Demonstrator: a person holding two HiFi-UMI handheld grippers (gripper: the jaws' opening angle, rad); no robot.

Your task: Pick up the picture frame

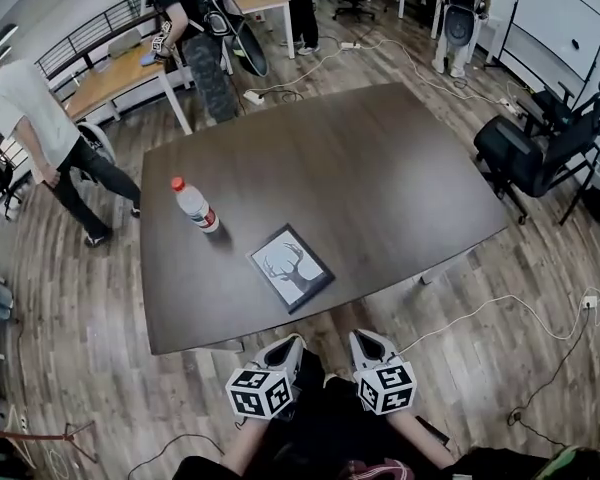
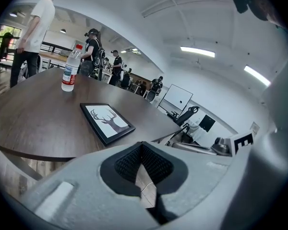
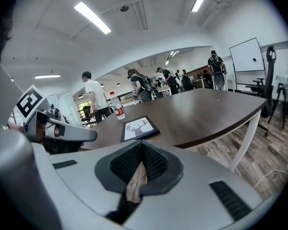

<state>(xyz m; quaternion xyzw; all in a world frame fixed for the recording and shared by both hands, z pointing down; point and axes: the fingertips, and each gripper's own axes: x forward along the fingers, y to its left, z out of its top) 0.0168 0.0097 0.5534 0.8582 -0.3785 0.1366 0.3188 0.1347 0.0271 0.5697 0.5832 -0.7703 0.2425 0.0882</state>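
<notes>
The picture frame (image 1: 290,266), black-edged with a deer print, lies flat near the front edge of the dark wooden table (image 1: 380,168). It also shows in the left gripper view (image 2: 107,121) and the right gripper view (image 3: 139,127). Both grippers hang below the table's front edge, short of the frame and apart from it. My left gripper (image 1: 283,349) is shut with nothing in it, its jaw tips meeting (image 2: 143,147). My right gripper (image 1: 372,344) is likewise shut and empty (image 3: 141,147).
A plastic water bottle (image 1: 194,206) with a red cap stands on the table left of the frame. An office chair (image 1: 535,153) sits at the table's right end. Cables (image 1: 500,308) run over the wooden floor. People (image 1: 40,128) stand around desks at the left and back.
</notes>
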